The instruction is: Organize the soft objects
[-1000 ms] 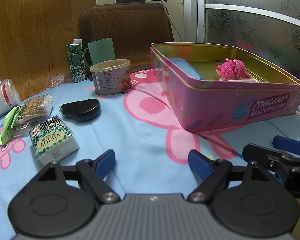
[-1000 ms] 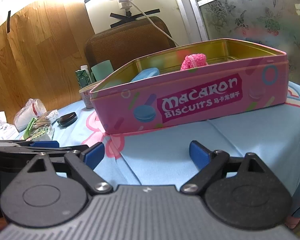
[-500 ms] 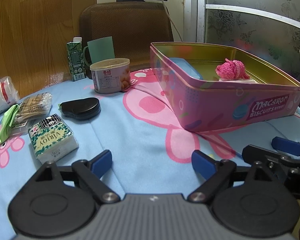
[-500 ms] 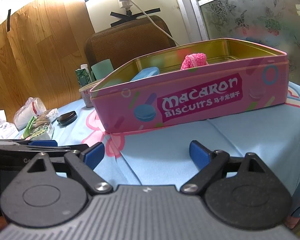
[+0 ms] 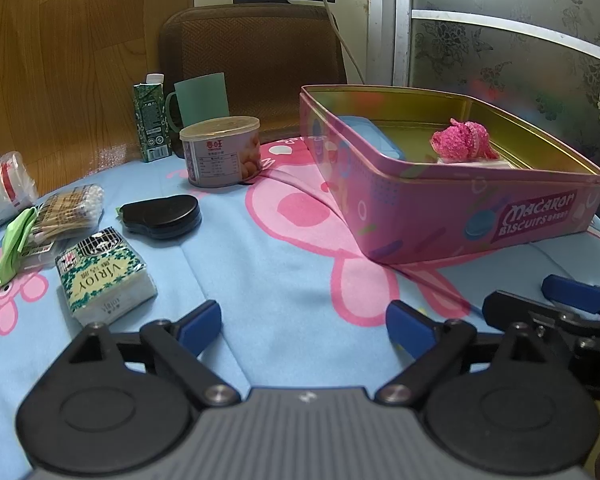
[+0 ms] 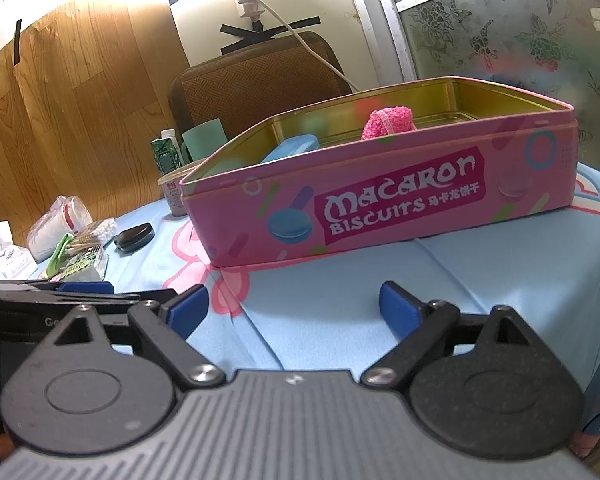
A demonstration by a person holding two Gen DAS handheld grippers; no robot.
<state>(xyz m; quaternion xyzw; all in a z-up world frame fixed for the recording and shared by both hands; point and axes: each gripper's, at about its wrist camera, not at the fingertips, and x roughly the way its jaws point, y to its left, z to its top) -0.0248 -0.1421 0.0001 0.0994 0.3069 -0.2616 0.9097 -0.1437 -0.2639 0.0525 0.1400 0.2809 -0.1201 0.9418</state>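
Note:
A pink Macaron Biscuits tin [image 5: 440,208] [image 6: 380,200] stands open on the blue cartoon tablecloth. Inside lie a fuzzy pink soft item [image 5: 460,140] [image 6: 388,122] on something white, and a blue pad [image 5: 364,132] [image 6: 292,148]. A green-and-white tissue pack [image 5: 104,276] lies at the left, close to my left gripper [image 5: 304,324], which is open and empty above the cloth. My right gripper [image 6: 292,312] is open and empty, just in front of the tin; it shows at the right of the left wrist view [image 5: 560,304].
On the left lie a black case [image 5: 160,216], a cotton swab pack [image 5: 68,212], a green clip [image 5: 12,248] and a plastic bag [image 5: 0,188]. Behind stand a can [image 5: 220,152], a green carton [image 5: 152,120], a teal mug [image 5: 200,96] and a chair back [image 5: 252,60].
My left gripper's jaws have opened wider and it has drawn back slightly. The right gripper has hardly moved.

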